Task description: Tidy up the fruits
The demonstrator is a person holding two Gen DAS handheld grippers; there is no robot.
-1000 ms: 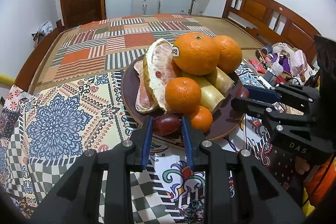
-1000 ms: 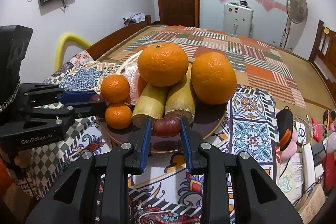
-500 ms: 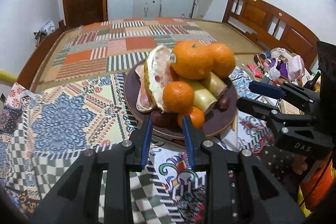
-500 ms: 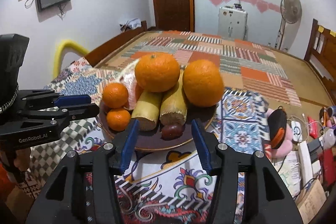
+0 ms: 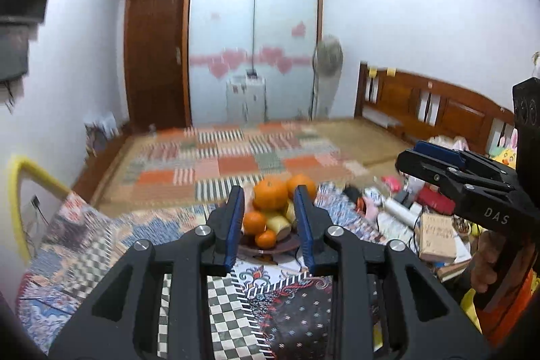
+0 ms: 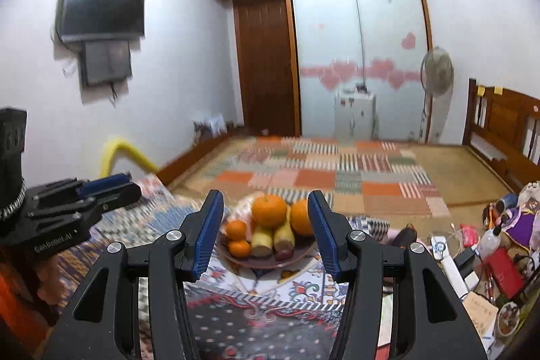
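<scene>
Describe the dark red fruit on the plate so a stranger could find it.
Find the brown plate on the patterned cloth. At its near rim, below the two yellow pieces, lies the dark red fruit. It is the only small, dark item; everything else is orange or yellow.

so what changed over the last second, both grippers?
Both let go and pulled back. The left gripper and right gripper, each shut on a dark red fruit a second ago, are now open, empty and well back from the plate. The right one's fruit lies on the plate; the left one's is not visible now. The oranges and the rest of the pile look unchanged.
</scene>
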